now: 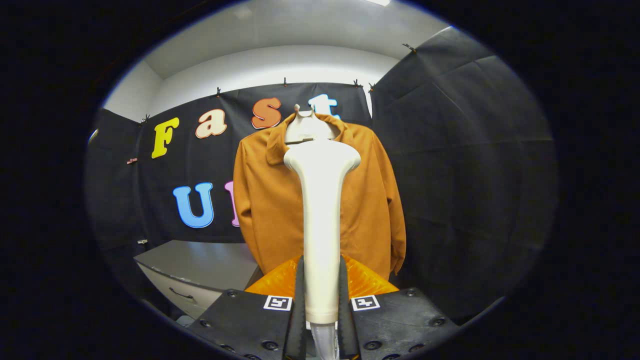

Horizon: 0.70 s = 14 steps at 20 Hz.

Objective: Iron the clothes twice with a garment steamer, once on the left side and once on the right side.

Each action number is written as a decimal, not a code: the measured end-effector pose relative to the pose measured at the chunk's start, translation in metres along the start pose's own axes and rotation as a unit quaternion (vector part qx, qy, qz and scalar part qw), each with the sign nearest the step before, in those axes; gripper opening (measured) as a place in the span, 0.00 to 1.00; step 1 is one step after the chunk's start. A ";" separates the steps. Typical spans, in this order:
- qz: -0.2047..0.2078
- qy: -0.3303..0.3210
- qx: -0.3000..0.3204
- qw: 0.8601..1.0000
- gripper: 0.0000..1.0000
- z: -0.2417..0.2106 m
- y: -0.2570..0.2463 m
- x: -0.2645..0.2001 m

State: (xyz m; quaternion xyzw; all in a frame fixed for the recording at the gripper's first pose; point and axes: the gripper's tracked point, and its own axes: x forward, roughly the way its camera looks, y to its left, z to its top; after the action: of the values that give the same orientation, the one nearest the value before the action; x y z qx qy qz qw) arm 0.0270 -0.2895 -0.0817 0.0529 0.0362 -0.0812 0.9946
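Tongs (pixel 321 295) clamp steamer (pixel 321 210) handle upright, hiding mid front of jacket (pixel 372 200).

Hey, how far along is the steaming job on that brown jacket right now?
Done: the gripper is shut on the garment steamer, both fingers pressing its white handle. In hand: the steamer head is raised in front of the upper middle of the brown jacket hanging on its hanger; contact cannot be told. Left: the frame cannot show whether either pass, left or right, is finished.

Tool (pixel 321 295) clamping steamer (pixel 321 210) before jacket (pixel 370 200)
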 end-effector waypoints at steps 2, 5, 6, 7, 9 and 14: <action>-0.007 -0.021 -0.004 1.000 0.28 0.023 -0.011 0.014; -0.014 -0.047 -0.010 0.999 0.28 0.047 -0.024 0.031; -0.016 -0.053 -0.011 0.998 0.28 0.052 -0.028 0.037; -0.017 -0.055 -0.010 0.998 0.28 0.056 -0.032 0.043; -0.017 -0.056 -0.006 0.998 0.28 0.058 -0.039 0.055; -0.014 -0.056 -0.009 0.998 0.28 0.055 -0.043 0.075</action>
State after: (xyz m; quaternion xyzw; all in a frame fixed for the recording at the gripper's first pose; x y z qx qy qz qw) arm 0.0971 -0.3497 -0.0371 0.0391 -0.0182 -0.0979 0.9943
